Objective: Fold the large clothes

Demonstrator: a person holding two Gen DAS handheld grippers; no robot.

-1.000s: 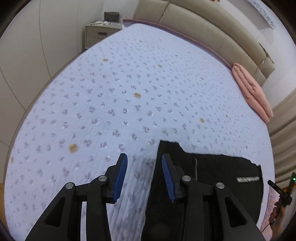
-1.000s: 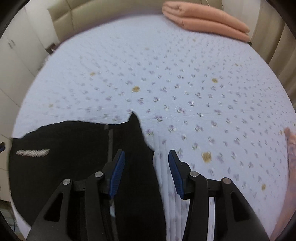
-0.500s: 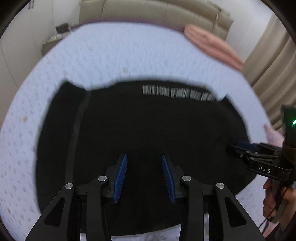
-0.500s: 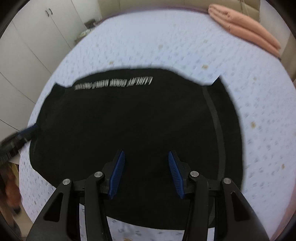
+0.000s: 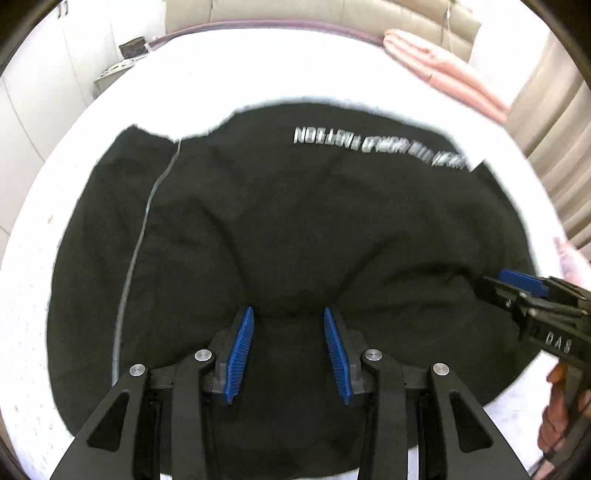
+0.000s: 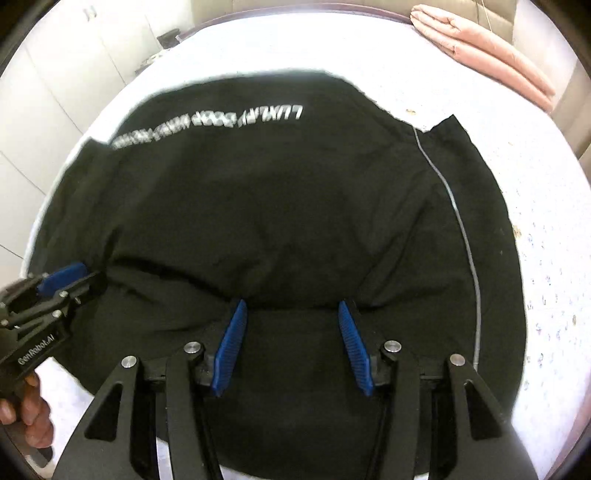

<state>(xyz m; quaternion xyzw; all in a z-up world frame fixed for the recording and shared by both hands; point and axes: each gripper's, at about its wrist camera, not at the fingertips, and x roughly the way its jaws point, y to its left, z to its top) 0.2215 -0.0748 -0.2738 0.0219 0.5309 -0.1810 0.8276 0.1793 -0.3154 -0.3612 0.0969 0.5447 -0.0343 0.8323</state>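
The left gripper [image 5: 287, 312] points steeply down at the bed, its blue fingers [image 5: 236, 354] apart. Black cloth lies under and between them, and a soft ridge of it runs across just at the tips, but the pads do not press on it. The right gripper [image 6: 291, 303] stands the same way, its fingers [image 6: 352, 347] a little wider. They have just been opening, with the cloth between them and not pinched.

Each gripper shows in the other's view. The right gripper [image 5: 517, 280] comes in from the side with a blue finger at the garment's edge, and the right hand [image 5: 561, 406] is on its grip. The left gripper [image 6: 62, 280] is at the opposite edge, with the left hand [image 6: 29, 406] below it.

The garment [image 5: 295, 221] is black and spread wide on the bed [image 5: 258, 62], slightly rumpled around the fingers. A row of white lettering [image 5: 369, 142] runs along its far part, too blurred to read. A thin grey line [image 5: 136, 251] curves down one side.

The bedcover is pale with small printed sprigs, washed out in the light. A folded pink blanket [image 5: 443, 70] lies at the far corner near the headboard [image 5: 295, 14]. A curtain [image 5: 554, 147] hangs on one side, and a nightstand [image 5: 118, 70] and white cupboards [image 6: 55, 92] are on the other.
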